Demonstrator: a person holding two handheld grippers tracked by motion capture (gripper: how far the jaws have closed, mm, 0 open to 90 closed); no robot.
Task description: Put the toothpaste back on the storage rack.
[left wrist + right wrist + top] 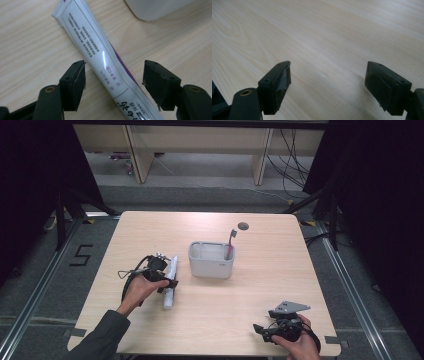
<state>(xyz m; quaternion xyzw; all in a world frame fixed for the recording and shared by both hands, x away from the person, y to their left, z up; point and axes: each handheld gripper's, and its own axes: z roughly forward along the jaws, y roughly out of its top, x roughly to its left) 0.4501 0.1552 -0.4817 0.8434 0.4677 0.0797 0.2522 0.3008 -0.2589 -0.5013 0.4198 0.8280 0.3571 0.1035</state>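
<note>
A white toothpaste tube (170, 282) with purple print lies flat on the wooden table (260, 275), left of centre. My left gripper (167, 281) stands open right over the tube (105, 62), one jaw on each side, with a gap between each pad and the tube. A grey-white rectangular holder (211, 259) sits mid-table with a red-handled toothbrush (231, 242) upright in its right end. Its rounded corner (155, 8) appears at the top of the left gripper view. Near the front right edge, my right gripper (260, 330) is open over bare wood (324, 50), holding nothing.
A small dark round hole (243, 226) marks the table's far side. Grey floor with rails surrounds the table, and a marker "5" (82, 255) lies on the floor to the left. Wooden furniture legs and cables stand beyond the far edge.
</note>
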